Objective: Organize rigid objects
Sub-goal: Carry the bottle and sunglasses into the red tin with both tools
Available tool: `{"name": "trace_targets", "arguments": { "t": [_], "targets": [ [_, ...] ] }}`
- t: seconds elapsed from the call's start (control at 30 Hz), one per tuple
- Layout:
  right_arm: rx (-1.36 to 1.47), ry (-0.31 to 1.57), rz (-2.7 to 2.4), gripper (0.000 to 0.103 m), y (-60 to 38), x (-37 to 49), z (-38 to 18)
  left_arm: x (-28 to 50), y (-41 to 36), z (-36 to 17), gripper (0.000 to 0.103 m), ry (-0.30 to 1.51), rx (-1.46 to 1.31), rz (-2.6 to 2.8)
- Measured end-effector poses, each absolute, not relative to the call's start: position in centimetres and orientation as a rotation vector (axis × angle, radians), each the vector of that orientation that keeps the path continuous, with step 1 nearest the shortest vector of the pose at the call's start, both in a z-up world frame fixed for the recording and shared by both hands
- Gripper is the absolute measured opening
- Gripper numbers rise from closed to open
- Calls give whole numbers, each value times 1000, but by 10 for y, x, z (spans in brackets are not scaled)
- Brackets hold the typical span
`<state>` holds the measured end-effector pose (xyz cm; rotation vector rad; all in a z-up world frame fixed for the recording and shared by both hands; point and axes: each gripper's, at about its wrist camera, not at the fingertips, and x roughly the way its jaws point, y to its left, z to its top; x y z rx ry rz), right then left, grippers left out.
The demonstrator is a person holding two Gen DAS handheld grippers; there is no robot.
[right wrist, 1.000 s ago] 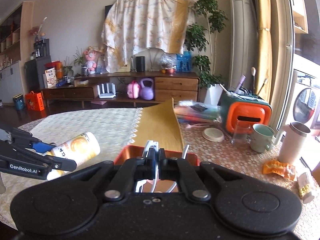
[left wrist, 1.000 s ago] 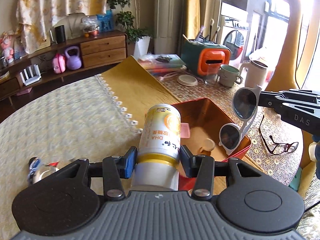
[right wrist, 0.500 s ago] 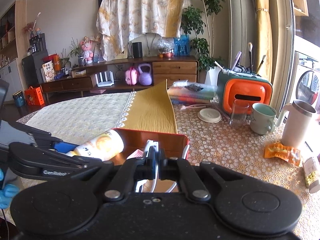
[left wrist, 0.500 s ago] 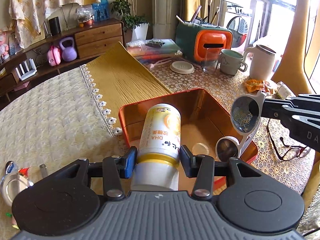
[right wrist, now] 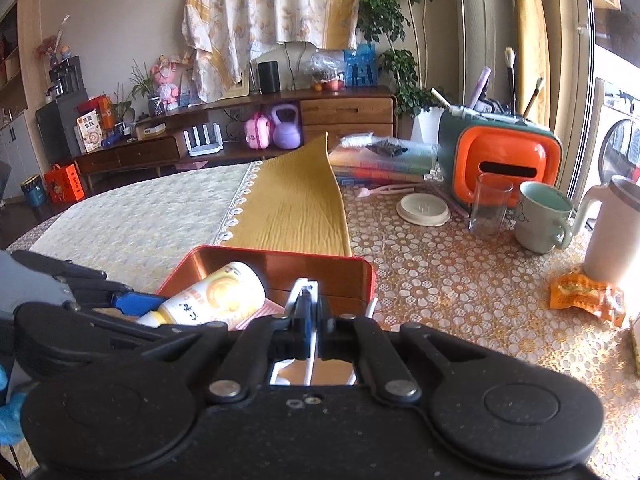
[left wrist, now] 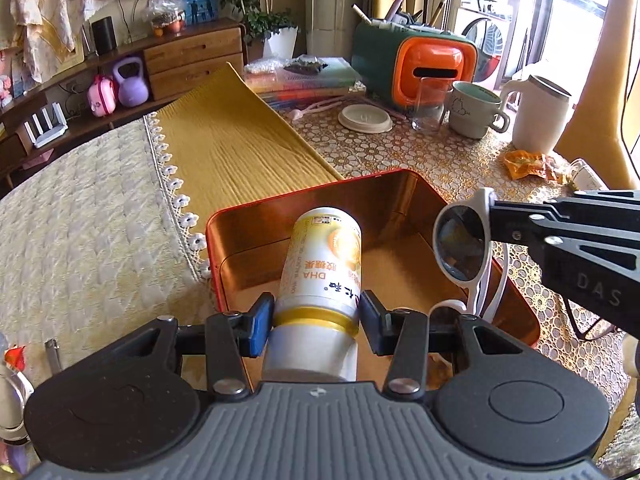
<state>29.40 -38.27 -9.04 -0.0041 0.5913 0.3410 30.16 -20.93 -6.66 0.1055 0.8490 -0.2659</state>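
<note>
My left gripper [left wrist: 318, 322] is shut on a white and yellow bottle [left wrist: 322, 276] and holds it lying forward over the red tin box [left wrist: 256, 210]. The bottle also shows in the right wrist view [right wrist: 212, 298], inside the box [right wrist: 280, 254]. My right gripper [right wrist: 308, 322] is shut on white sunglasses [right wrist: 302, 290]. In the left wrist view the sunglasses [left wrist: 464, 246] hang with dark lenses over the box's right side, held by the right gripper [left wrist: 496, 218].
A mustard cloth [left wrist: 224, 152] lies behind the box. On the lace cloth stand an orange and green holder [left wrist: 416, 62], a glass [left wrist: 430, 100], a mug [left wrist: 474, 110], a white jug [left wrist: 538, 114] and a round lid [left wrist: 364, 118]. A snack packet [left wrist: 528, 164] and dark-framed glasses [left wrist: 588, 326] lie right.
Both grippers have moved forward and down over the red box. The bottle and the sunglasses now hang above its inside. Both grips are unchanged.
</note>
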Motion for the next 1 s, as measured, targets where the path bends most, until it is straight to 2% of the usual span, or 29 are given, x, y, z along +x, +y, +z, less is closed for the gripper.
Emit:
{"name": "trace_targets", "arguments": {
  "t": [0.4,0.77,1.0],
  "targets": [
    [-84,661,324,3,-366,326,-111,315,-216,-80,45,896,98,-268],
    [-130,683,306,15,-362,327,-122,321,-216,-88,46,939,92,-275],
    [-110,692,309,17,-366,317,-121,318,-217,-85,45,940,74,-301]
  ]
}}
